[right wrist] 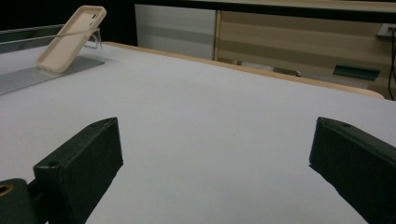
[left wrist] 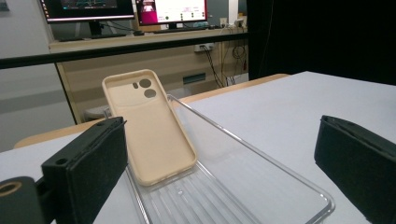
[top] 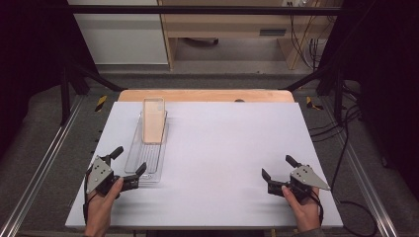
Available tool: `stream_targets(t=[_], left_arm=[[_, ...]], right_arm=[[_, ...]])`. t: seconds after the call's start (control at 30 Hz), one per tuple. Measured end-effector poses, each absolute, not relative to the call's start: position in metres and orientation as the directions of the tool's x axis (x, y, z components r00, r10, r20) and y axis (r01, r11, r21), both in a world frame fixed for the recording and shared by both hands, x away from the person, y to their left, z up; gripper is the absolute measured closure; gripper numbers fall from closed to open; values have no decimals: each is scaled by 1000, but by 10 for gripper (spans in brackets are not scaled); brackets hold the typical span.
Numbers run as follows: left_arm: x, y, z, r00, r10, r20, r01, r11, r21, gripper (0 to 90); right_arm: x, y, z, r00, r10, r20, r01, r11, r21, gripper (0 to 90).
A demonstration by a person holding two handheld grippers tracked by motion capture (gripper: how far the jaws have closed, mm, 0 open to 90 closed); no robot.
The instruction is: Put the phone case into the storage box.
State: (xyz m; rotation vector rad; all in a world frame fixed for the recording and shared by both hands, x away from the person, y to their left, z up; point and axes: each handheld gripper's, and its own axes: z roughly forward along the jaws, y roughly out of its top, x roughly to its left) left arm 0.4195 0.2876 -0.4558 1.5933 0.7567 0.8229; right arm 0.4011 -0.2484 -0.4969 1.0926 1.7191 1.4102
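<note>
A beige phone case (top: 153, 121) (left wrist: 148, 126) (right wrist: 70, 38) leans tilted against the far end of a clear plastic tray (top: 143, 160) (left wrist: 243, 186) (right wrist: 28, 77) on the left of the white table (top: 222, 148). My left gripper (top: 129, 162) (left wrist: 219, 172) is open at the tray's near end, its jaws spread to either side of that end with nothing held. My right gripper (top: 279, 167) (right wrist: 215, 172) is open over bare table at the near right, far from the tray.
A wooden strip (top: 205, 95) runs along the table's far edge. Black frame bars (top: 197, 9) and cables (top: 341, 128) surround the table. A wooden desk (left wrist: 140, 51) with monitors (left wrist: 121, 9) stands behind it.
</note>
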Motion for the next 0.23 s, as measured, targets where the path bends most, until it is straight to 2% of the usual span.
stream_targets(t=[0.23], left_arm=[[421,289,-461,544,831,113,39,-159,986,24]], right_arm=[[403,-249,-498,-407,914,4,184,78,980,27]])
